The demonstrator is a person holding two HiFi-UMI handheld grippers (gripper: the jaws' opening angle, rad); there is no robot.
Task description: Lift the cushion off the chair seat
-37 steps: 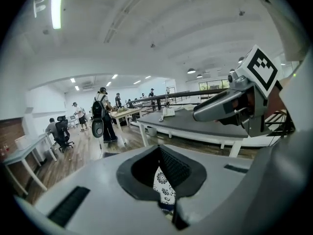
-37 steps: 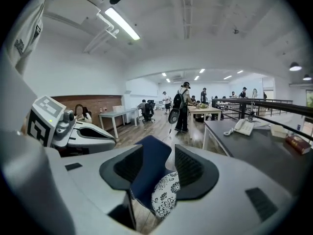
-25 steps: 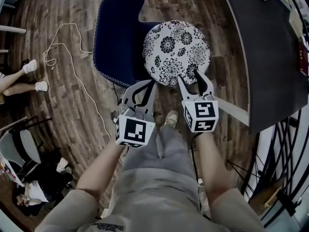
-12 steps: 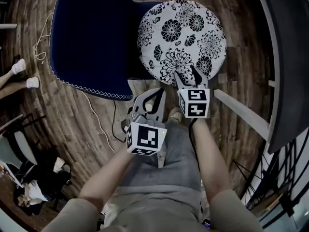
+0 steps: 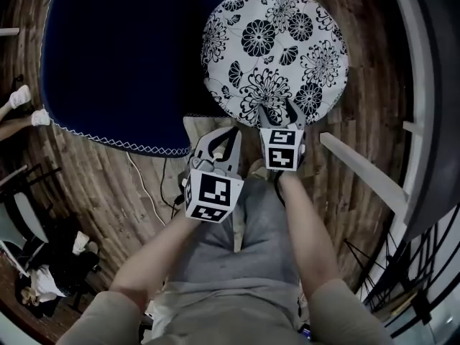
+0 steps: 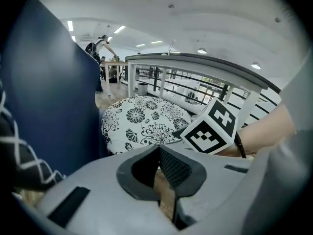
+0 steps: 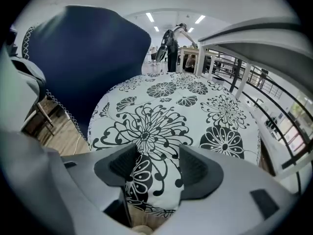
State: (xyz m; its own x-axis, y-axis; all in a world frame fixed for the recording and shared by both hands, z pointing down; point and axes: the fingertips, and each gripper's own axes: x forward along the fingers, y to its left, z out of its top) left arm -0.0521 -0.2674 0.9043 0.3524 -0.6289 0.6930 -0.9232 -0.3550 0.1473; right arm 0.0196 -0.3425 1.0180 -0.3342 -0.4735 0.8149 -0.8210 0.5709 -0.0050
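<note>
— What takes up most of the head view?

— The dark wood-plank floor (image 5: 93, 185), running down the left side and under everything. Next in size is the navy blue upholstered chair with white zigzag stitching along its edge (image 5: 115, 63), filling the upper left of the frame.

— And the cushion?

— The round white cushion with a black flower print (image 5: 277, 45) lies at top centre-right, flat. Its left edge overlaps the navy upholstery (what carries the rest of it is hidden beneath it). In the right gripper view it spreads across the middle, with the navy chair rising at upper left.

— Where are the two tools?

— Both sit near the centre of the head view, just below the cushion. The right gripper (image 5: 279, 112) reaches over the cushion's near rim. Its jaws stand wide apart and have just been opening. In its own view the rim of the cushion lies between the two dark ribbed pads (image 7: 198, 170), which are not squeezing it.

— The left one?

— The left gripper (image 5: 228, 131) hangs lower left of the cushion, apart from it, over bare floor. Its jaws are drawn together at the tips with nothing held; only planks show through the slit.
</note>
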